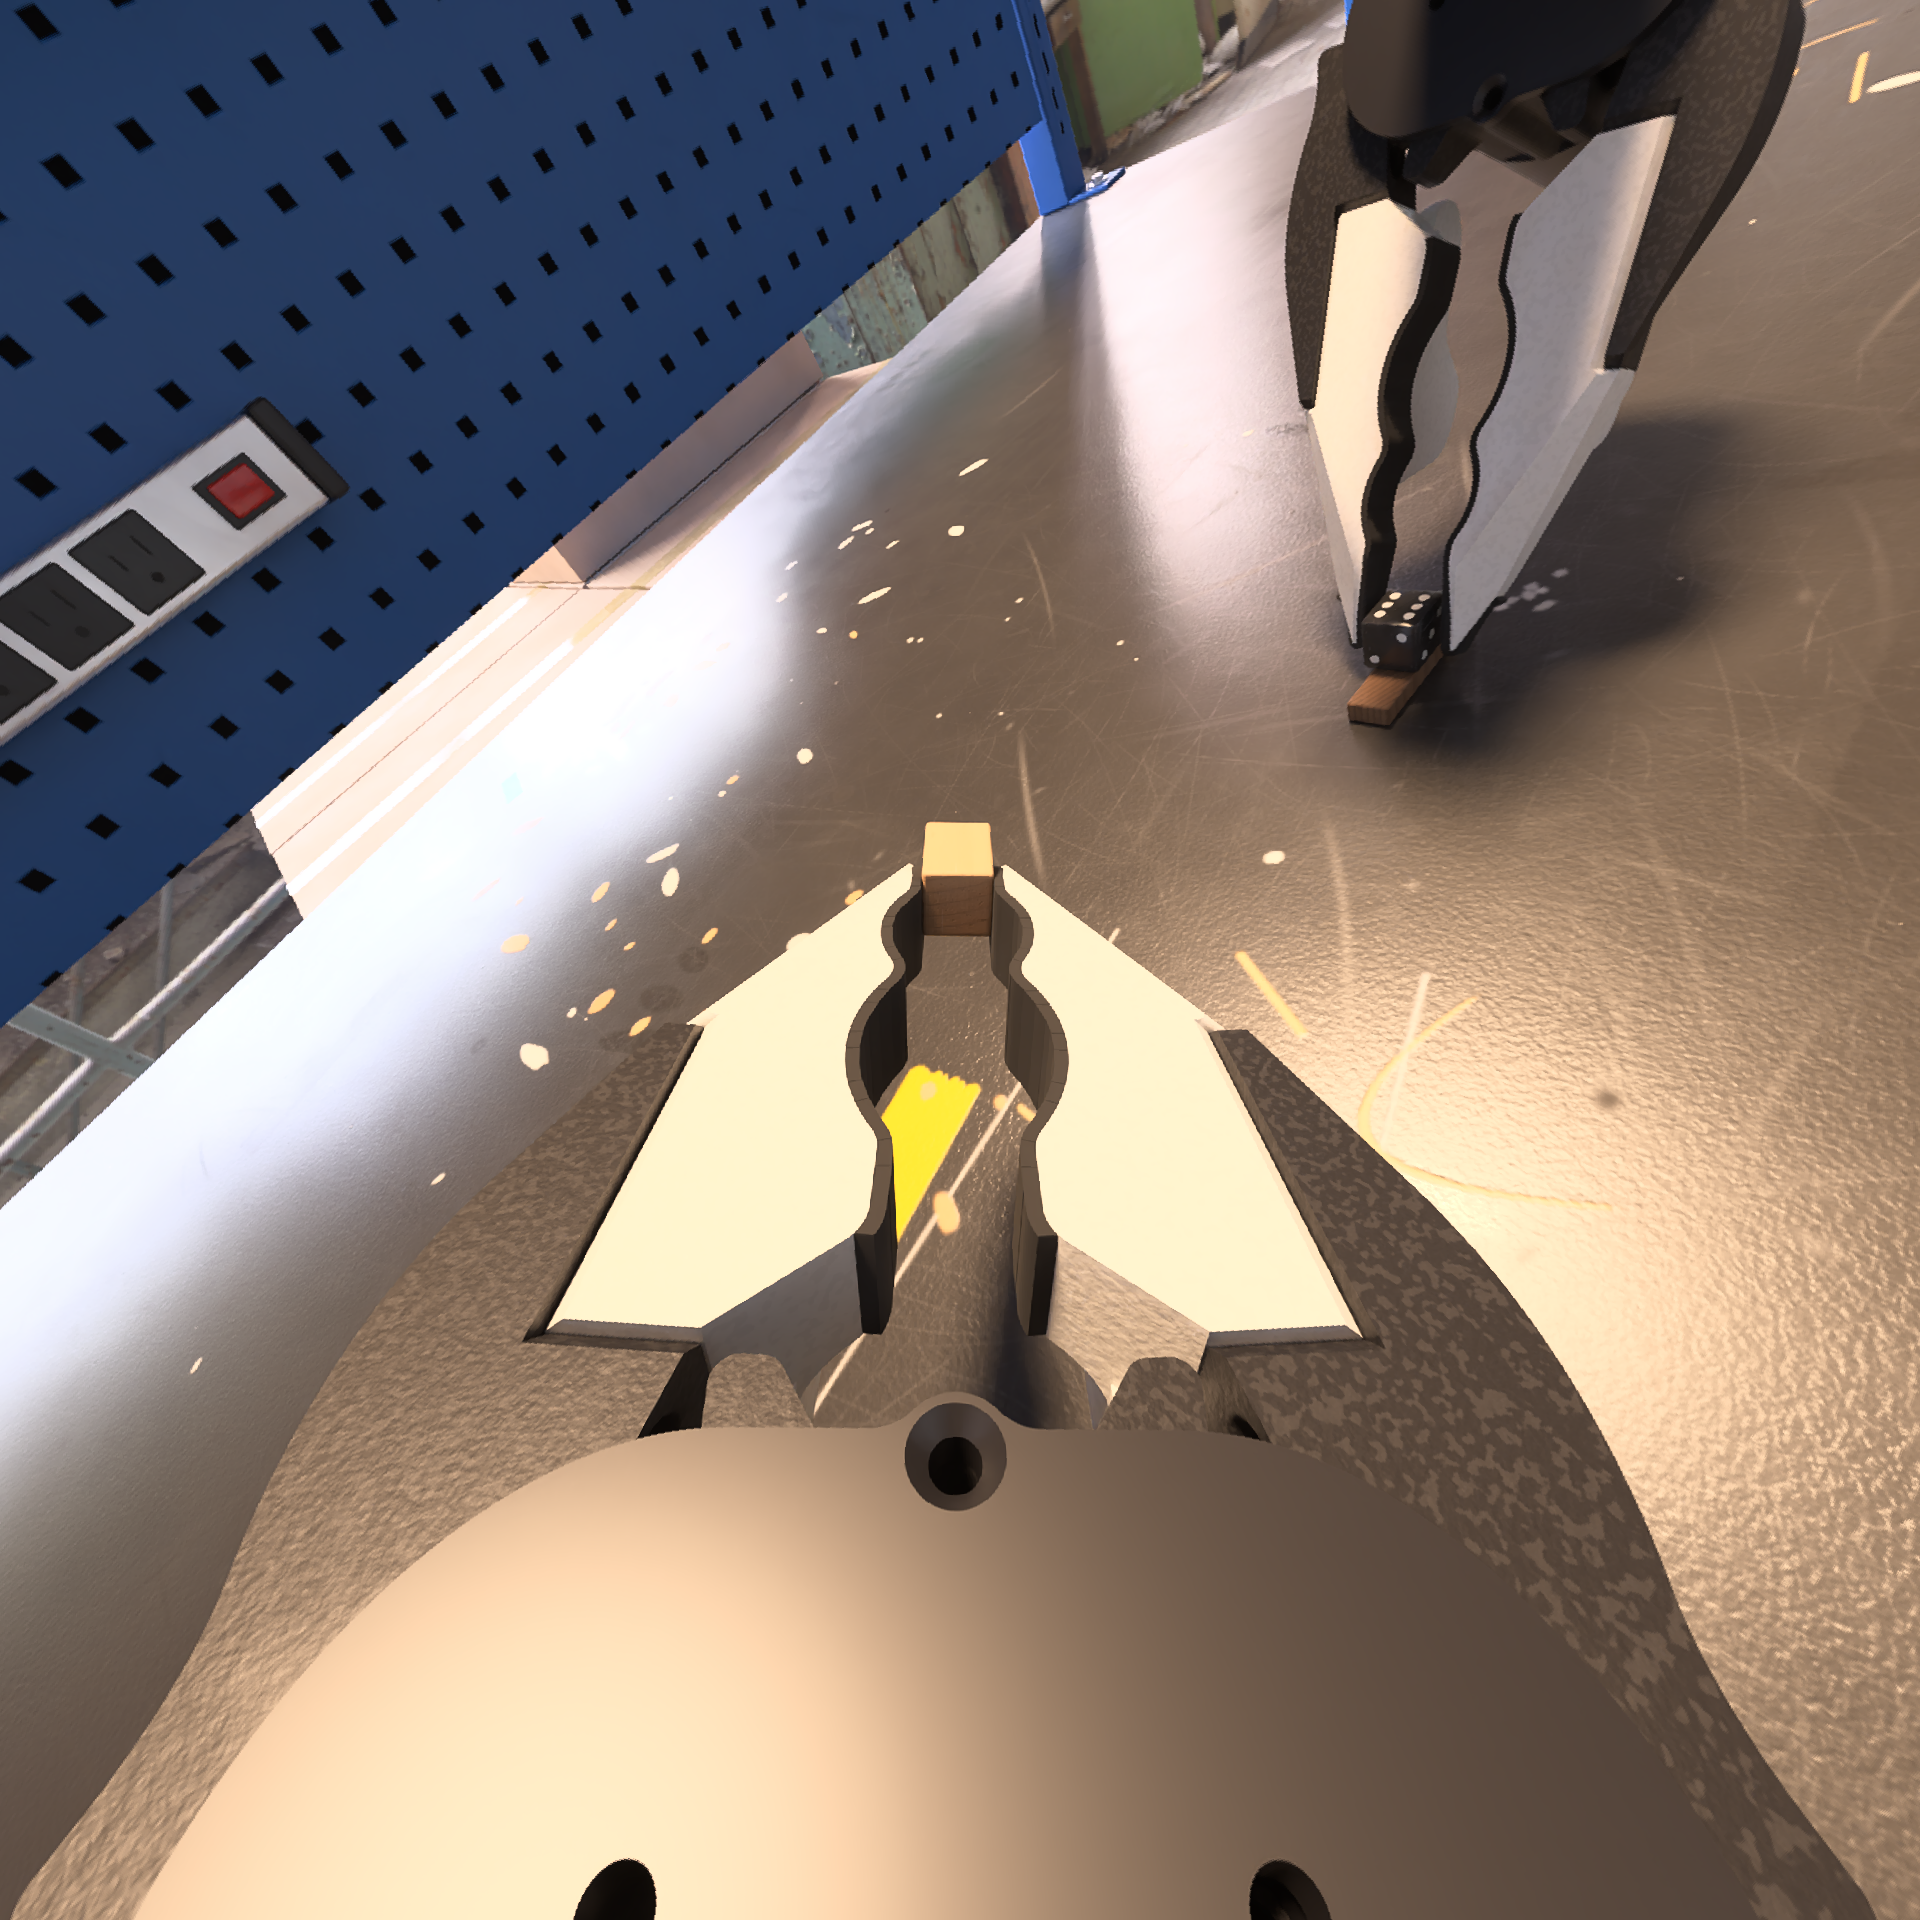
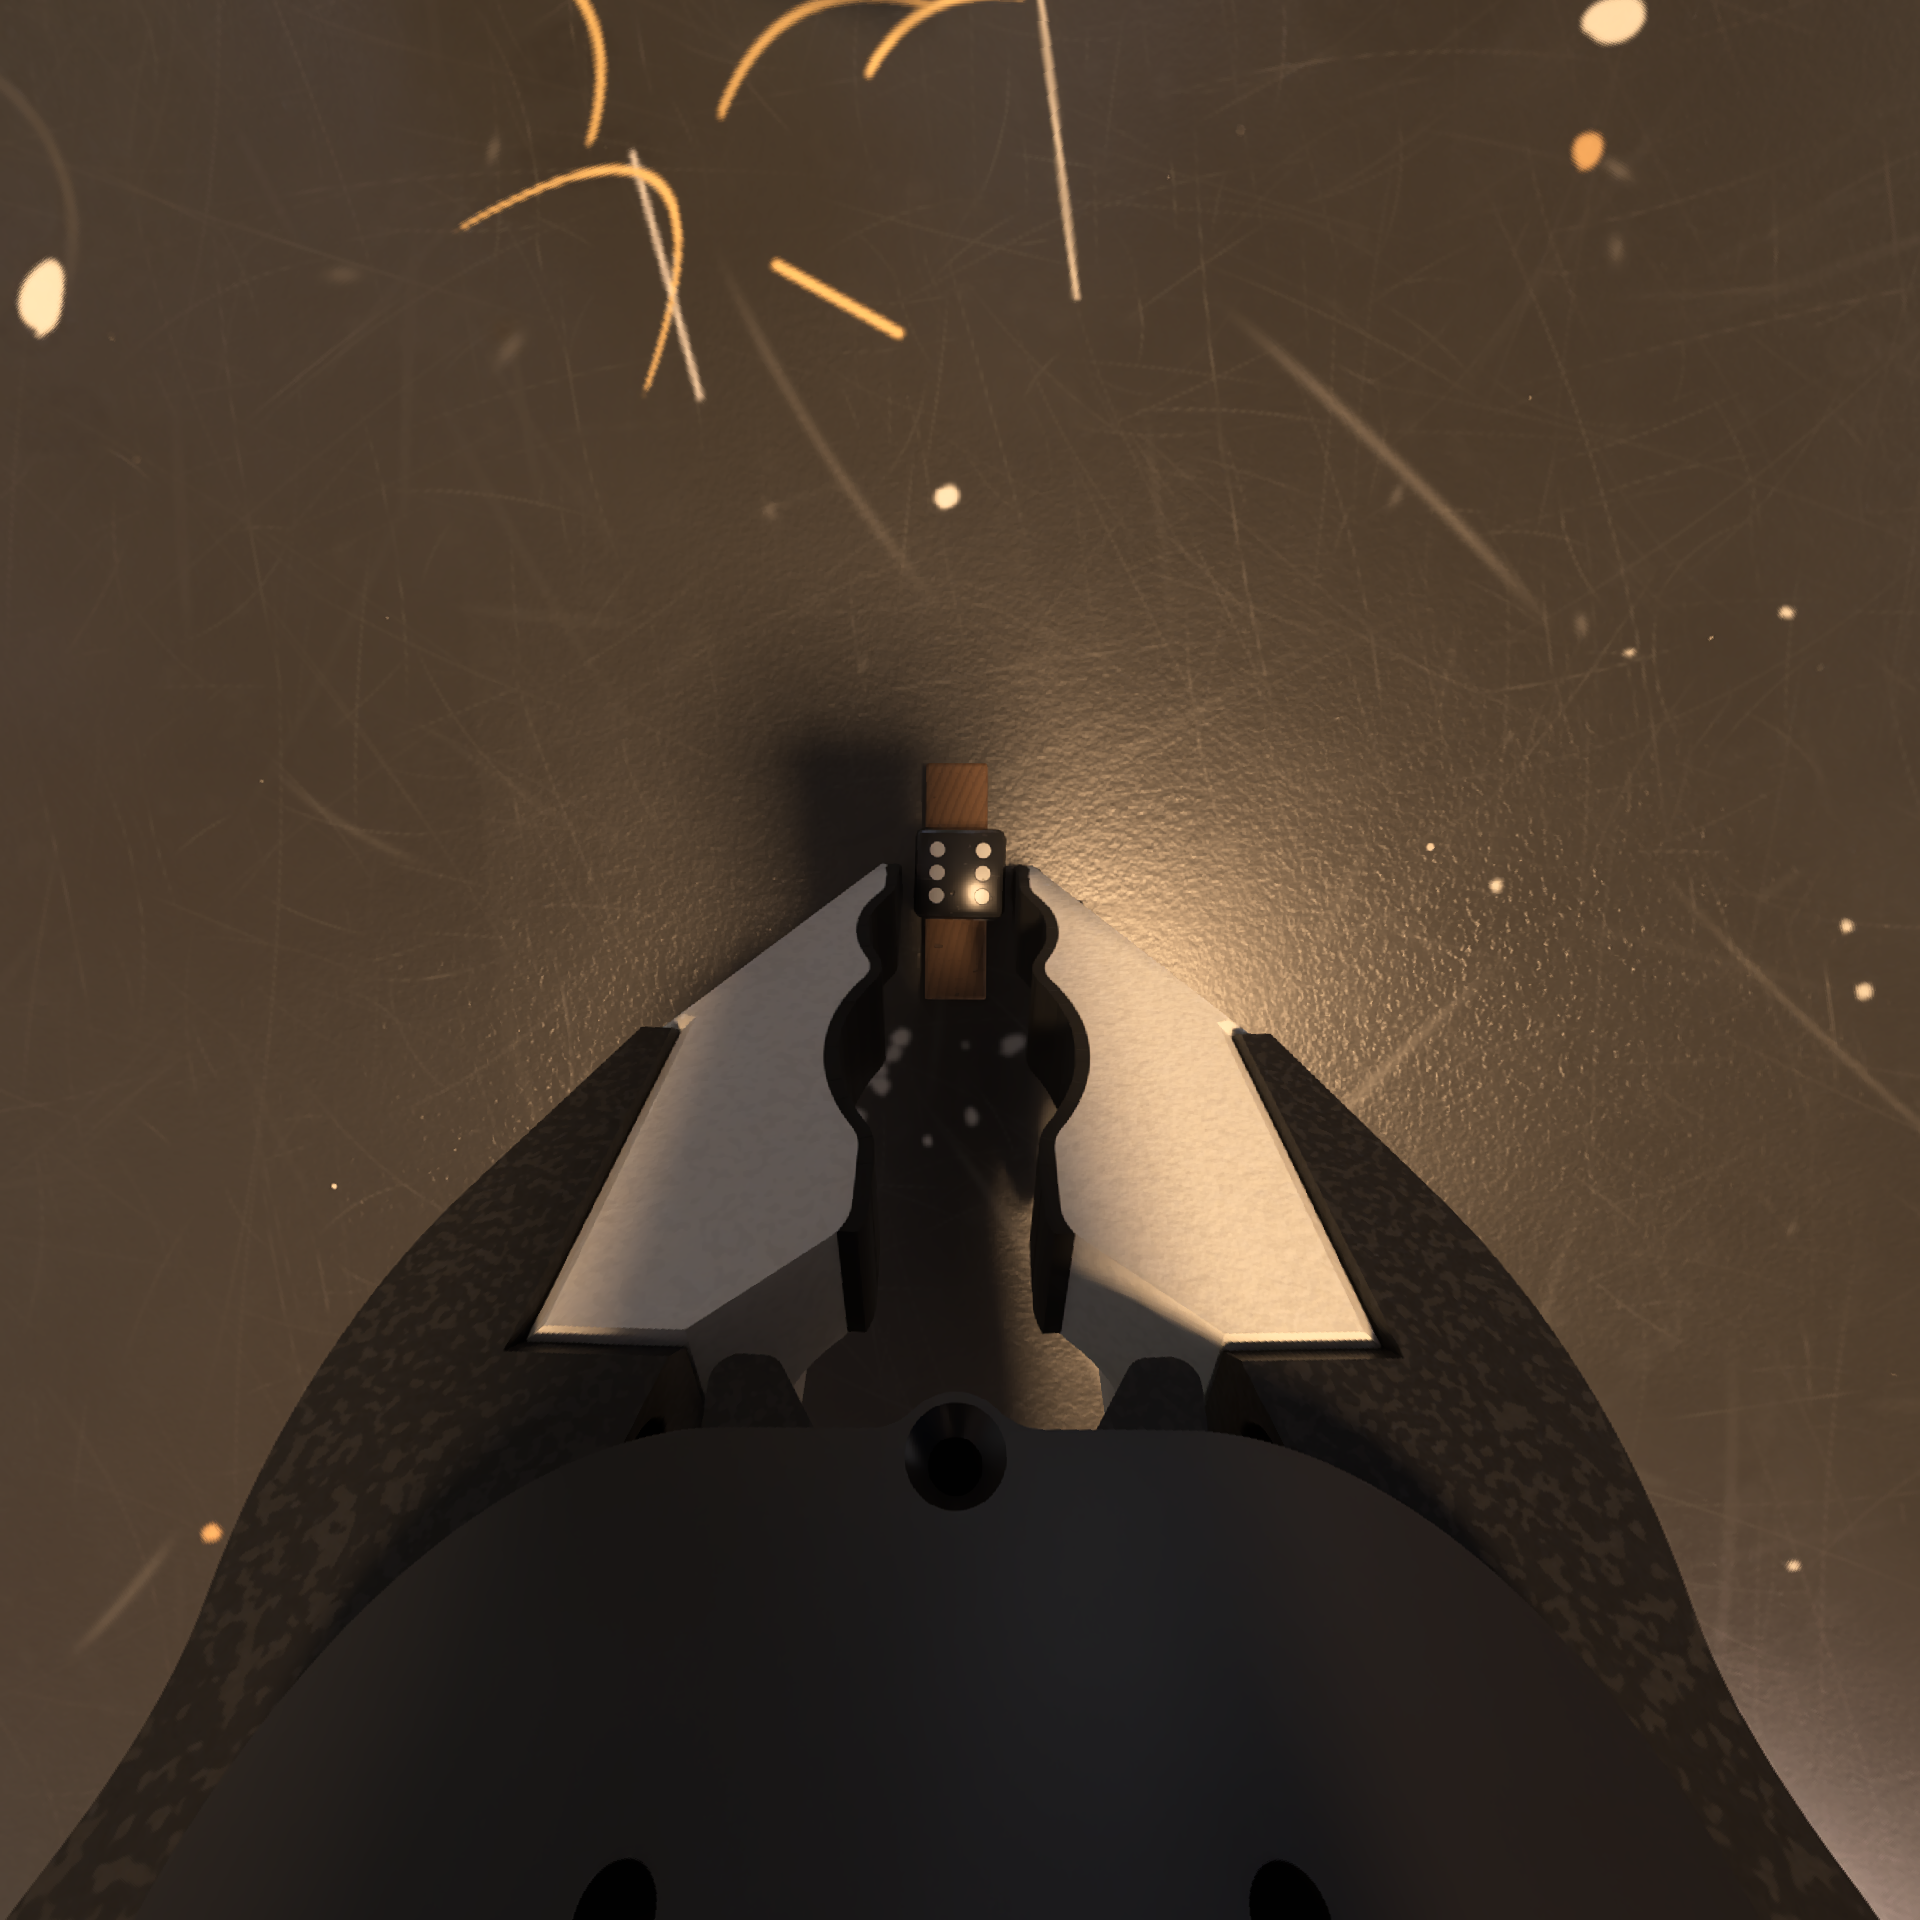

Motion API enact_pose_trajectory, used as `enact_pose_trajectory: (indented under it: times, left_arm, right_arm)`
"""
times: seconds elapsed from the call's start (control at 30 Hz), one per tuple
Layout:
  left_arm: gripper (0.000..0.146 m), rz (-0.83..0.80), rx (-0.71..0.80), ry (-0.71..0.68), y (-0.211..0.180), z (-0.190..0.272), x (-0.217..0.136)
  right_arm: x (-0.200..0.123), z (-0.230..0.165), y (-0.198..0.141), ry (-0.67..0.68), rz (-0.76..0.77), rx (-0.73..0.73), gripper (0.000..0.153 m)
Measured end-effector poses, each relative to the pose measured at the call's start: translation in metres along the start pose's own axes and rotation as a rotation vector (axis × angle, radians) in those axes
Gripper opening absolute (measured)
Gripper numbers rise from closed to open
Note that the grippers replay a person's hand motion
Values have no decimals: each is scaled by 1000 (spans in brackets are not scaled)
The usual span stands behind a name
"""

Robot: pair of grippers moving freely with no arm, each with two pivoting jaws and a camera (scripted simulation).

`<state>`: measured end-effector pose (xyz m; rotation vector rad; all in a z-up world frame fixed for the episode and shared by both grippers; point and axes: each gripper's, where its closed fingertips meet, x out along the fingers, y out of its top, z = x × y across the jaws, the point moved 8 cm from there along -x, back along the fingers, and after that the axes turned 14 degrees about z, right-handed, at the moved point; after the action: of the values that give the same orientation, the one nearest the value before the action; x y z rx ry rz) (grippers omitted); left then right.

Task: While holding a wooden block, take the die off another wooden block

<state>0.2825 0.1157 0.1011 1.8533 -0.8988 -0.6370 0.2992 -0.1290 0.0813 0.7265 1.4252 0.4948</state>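
Note:
My left gripper (image 1: 957, 896) is shut on a small light wooden block (image 1: 956, 868) and holds it at its fingertips above the metal table (image 1: 1143, 644). In the left wrist view my right gripper (image 1: 1405, 636) points down at the far right. Its fingers straddle a black die (image 1: 1401, 627) that sits on a flat brown wooden block (image 1: 1387, 698) lying on the table. In the right wrist view the right gripper (image 2: 957, 885) is closed against both sides of the die (image 2: 958, 873). The brown block (image 2: 954, 798) sticks out beyond and before the die.
A blue pegboard (image 1: 520, 208) with a grey power strip (image 1: 156, 566) stands along the table's left side. A yellow mark (image 1: 920, 1132) lies on the table under my left gripper. The table (image 2: 1351, 520) is scratched and paint-flecked.

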Motion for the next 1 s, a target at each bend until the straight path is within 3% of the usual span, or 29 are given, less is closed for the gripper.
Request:
enact_pose_trajectory:
  times: [0.13,0.3,0.4,0.63,0.87,1.0]
  left_arm:
    - [11,-2,1,-9,0,1,0]
    - [11,5,-20,-24,0,1,0]
    - [11,20,-46,-23,0,0,0]
    - [11,30,-72,-10,-2,-3,-2]
    - [11,32,-90,-13,-3,-5,-3]
    - [11,25,-81,-23,-3,-3,-2]
  right_arm:
    - [-1,-4,3,-38,16,-100,16]
    - [-4,-18,16,-216,70,-465,16]
    - [-2,-24,21,-300,72,-596,16]
    - [5,-27,24,-344,71,-619,16]
    - [8,-29,24,-314,45,-546,16]
    - [11,-32,27,-353,24,-605,16]
